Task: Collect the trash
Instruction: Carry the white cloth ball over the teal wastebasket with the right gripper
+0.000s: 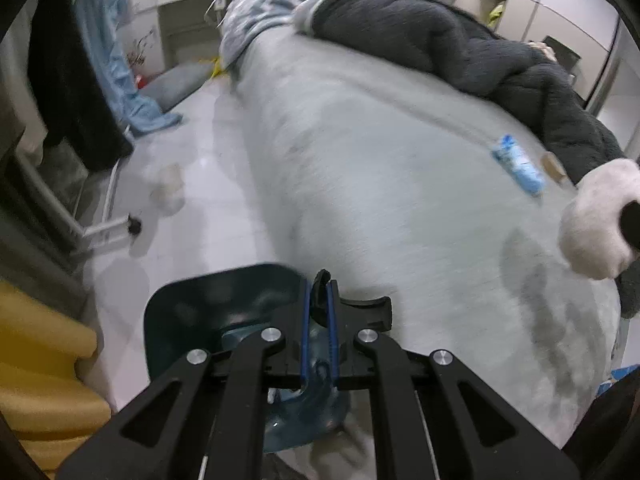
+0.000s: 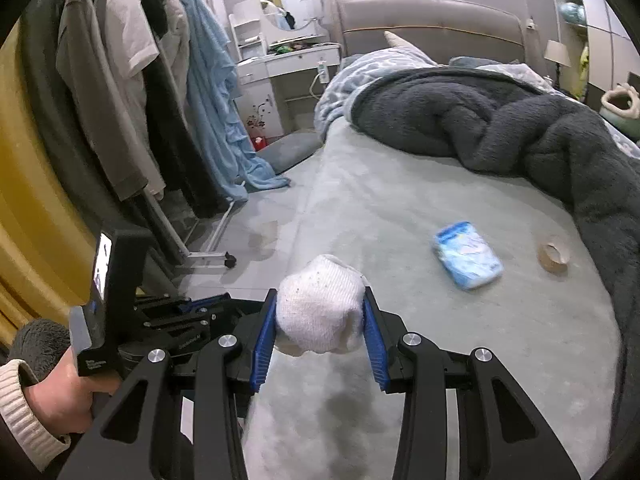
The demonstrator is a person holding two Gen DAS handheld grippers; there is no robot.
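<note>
Fuzzy matt bedsheet (image 2: pixel 400 208), knitted white sock ball (image 2: pixel 320 304), glossy plastic tissue packet (image 2: pixel 467 255), fleecy blanket (image 2: pixel 520 128).

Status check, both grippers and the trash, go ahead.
Left gripper shut on bin rim. Right gripper shut on white wad. Blue packet still on bed. Path clear.

Bed sheet (image 2: pixel 400 208) is pale grey-green, with a charcoal fuzzy blanket (image 2: pixel 520 128) on it. There's a blue-and-white packet (image 2: pixel 467 255), a white sock ball (image 2: pixel 320 304) and a tan tape roll (image 2: pixel 554 257), plus mustard-yellow curtains (image 2: pixel 36 216).
</note>
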